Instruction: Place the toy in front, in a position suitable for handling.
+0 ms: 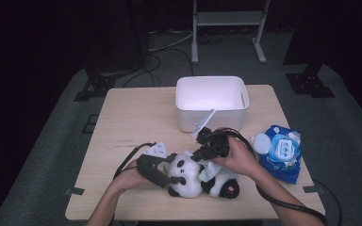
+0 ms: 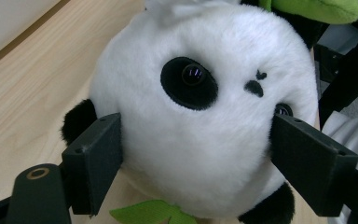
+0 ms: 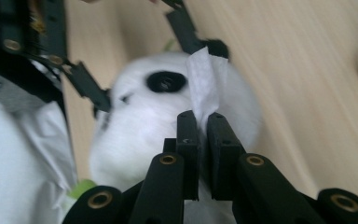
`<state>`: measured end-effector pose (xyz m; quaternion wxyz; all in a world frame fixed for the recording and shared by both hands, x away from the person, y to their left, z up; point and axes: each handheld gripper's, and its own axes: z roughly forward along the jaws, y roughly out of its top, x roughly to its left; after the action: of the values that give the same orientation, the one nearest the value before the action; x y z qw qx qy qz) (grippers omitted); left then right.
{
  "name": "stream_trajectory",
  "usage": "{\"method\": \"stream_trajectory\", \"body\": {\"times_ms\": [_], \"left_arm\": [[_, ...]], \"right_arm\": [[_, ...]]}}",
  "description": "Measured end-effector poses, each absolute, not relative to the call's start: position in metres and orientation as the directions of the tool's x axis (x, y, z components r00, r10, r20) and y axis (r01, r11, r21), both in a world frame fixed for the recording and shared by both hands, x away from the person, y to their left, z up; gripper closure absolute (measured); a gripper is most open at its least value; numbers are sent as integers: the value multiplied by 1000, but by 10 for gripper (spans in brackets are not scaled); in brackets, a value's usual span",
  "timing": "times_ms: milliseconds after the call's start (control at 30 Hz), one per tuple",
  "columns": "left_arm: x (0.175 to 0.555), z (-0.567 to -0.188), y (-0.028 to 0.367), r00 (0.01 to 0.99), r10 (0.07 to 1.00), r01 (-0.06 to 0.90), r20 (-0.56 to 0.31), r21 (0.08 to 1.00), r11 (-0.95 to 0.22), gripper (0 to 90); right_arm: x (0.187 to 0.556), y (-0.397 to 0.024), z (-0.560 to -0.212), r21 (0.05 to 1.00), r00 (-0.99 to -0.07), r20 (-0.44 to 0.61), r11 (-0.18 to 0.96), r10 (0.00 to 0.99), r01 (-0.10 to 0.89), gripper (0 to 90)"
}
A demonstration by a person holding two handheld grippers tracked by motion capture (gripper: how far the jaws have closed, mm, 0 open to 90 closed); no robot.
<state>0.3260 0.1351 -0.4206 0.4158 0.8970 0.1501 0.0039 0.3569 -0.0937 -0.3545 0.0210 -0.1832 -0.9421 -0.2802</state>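
left gripper point(image 2: 196, 163): fingers clamped on either side of the panda's head, pads pressed into the fur
right gripper point(image 3: 204, 123): fingers closed, pinching a white wipe point(image 3: 204, 81) against the panda's head
panda plush point(image 1: 199, 175): lay on the near middle of the surface point(image 1: 132, 117), between both hands
white bin point(image 1: 211, 102): far centre
wipes pack point(image 1: 281, 151): right of the panda

No legible text, label, brand, number or sign anywhere.
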Motion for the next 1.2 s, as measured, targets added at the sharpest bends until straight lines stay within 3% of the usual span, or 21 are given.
{"method": "stream_trajectory", "body": {"times_ms": [467,1200], "left_arm": [[326,-420,134,954,275,269,-118,744,-611,178],[326,-419,134,956,271,262,-112,738,-622,177]], "right_arm": [[352,-160,-341,544,-883,131,712,451,444,840],[308,-184,-364,569,-888,185,691,420,445,840]]}}
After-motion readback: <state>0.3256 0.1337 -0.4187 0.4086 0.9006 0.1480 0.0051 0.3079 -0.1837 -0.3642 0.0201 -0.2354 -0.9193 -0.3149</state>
